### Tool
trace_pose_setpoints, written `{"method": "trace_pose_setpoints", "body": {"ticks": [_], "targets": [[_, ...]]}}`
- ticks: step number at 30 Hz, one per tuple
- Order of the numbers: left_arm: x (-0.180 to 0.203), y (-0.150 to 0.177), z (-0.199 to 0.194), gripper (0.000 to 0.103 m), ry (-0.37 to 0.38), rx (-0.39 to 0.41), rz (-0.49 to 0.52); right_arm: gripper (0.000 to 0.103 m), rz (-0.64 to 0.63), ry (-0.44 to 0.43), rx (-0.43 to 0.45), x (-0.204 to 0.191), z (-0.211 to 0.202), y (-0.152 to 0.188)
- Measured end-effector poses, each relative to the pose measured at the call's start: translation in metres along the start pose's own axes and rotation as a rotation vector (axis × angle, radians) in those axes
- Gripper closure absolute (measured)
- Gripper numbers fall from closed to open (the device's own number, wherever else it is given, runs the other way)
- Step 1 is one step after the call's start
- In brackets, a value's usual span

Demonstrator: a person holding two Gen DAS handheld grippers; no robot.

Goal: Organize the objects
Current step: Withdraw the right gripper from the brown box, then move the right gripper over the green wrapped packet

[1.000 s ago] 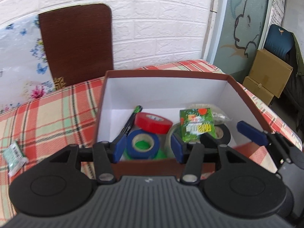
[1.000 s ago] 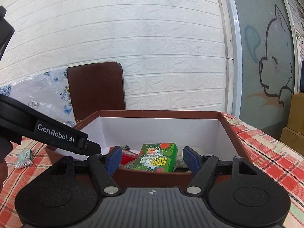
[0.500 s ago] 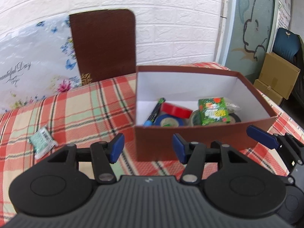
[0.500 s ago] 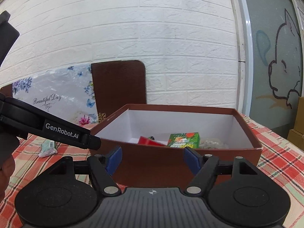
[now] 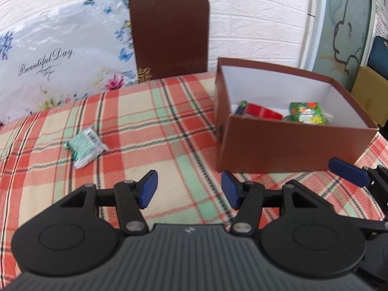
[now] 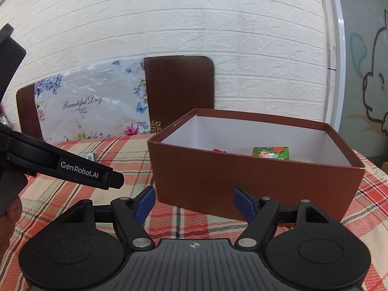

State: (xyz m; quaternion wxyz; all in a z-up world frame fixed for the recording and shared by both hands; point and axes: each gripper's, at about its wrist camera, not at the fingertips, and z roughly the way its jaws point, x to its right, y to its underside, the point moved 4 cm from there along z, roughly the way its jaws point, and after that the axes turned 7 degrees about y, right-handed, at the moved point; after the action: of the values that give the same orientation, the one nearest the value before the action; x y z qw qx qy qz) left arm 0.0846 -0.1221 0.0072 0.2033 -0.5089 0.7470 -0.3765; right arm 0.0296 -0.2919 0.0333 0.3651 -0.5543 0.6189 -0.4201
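Note:
A brown box (image 5: 291,145) with a white inside stands on the plaid cloth at the right. In it lie a red tape roll (image 5: 263,112), a green carton (image 5: 306,112) and a pen (image 5: 240,106). A green and white packet (image 5: 86,145) lies alone on the cloth to the left. My left gripper (image 5: 189,190) hovers open and empty over bare cloth, between the packet and the box. My right gripper (image 6: 195,202) stands open and empty in front of the box (image 6: 242,181), where the green carton (image 6: 271,152) shows over the rim. One right gripper fingertip (image 5: 349,169) shows at the left wrist view's right edge.
A brown board (image 5: 169,34) and a flowered plastic sheet (image 5: 60,65) lean on the white brick wall behind the table. A cardboard carton (image 5: 371,94) stands on the floor beyond the table's right side. The left gripper's body (image 6: 80,169) crosses the left of the right wrist view.
Both grippers have drawn back from over the box, which now stands farther off. The left one has swung left, bringing the packet nearer the middle of its view.

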Motion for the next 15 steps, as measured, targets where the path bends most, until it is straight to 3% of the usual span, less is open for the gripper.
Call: {"method": "trace_pose_setpoints", "body": {"ticks": [15], "targets": [[-0.029, 0.015, 0.003, 0.039, -0.029, -0.024, -0.047, 0.031, -0.045, -0.042, -0.043, -0.028, -0.001, 0.008]]}}
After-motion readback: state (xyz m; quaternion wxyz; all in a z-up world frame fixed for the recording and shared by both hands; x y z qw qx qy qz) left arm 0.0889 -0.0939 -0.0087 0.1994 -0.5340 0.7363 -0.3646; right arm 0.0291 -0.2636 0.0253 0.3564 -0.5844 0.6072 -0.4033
